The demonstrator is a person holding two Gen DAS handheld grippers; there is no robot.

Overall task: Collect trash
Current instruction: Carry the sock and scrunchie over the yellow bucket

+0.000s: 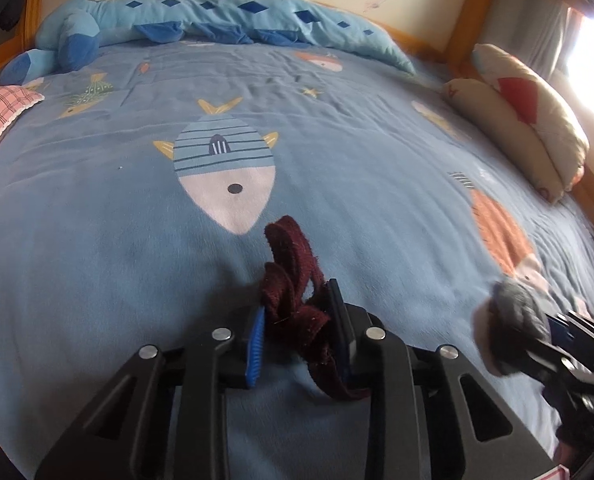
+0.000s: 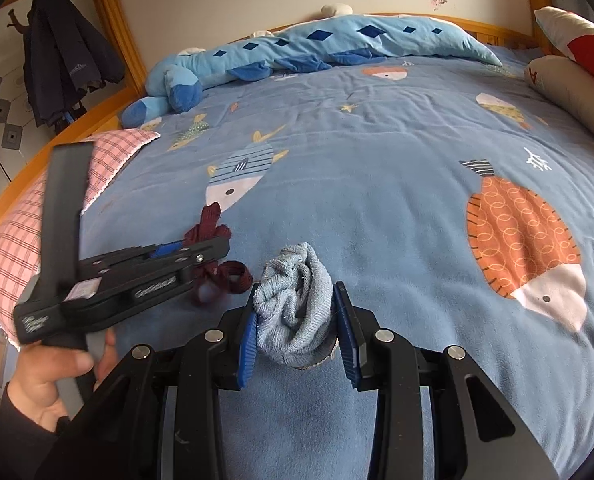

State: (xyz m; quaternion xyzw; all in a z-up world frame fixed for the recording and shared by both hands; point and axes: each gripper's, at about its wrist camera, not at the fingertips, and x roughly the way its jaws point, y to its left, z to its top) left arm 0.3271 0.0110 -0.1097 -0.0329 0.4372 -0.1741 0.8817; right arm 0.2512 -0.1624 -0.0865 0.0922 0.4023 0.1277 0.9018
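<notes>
My left gripper point(image 1: 299, 328) is shut on a dark red fabric strap point(image 1: 293, 276), held just above the blue fish-print bedspread point(image 1: 117, 240). My right gripper point(image 2: 297, 328) is shut on a bunched grey-blue sock point(image 2: 297, 308), also just above the bedspread point(image 2: 377, 200). In the right wrist view the left gripper point(image 2: 213, 246) shows at the left with the red strap point(image 2: 213, 224) hanging from its fingers. In the left wrist view the right gripper point(image 1: 537, 340) shows at the right edge, blurred, with the grey sock point(image 1: 513, 320).
A long blue plush toy point(image 1: 217, 20) lies along the headboard. A pink checked pillow point(image 2: 29, 220) is at the left edge, cream cushions point(image 1: 529, 116) at the right. A wooden bed frame point(image 2: 29, 172) surrounds the bed. Dark coats point(image 2: 65, 60) hang at far left.
</notes>
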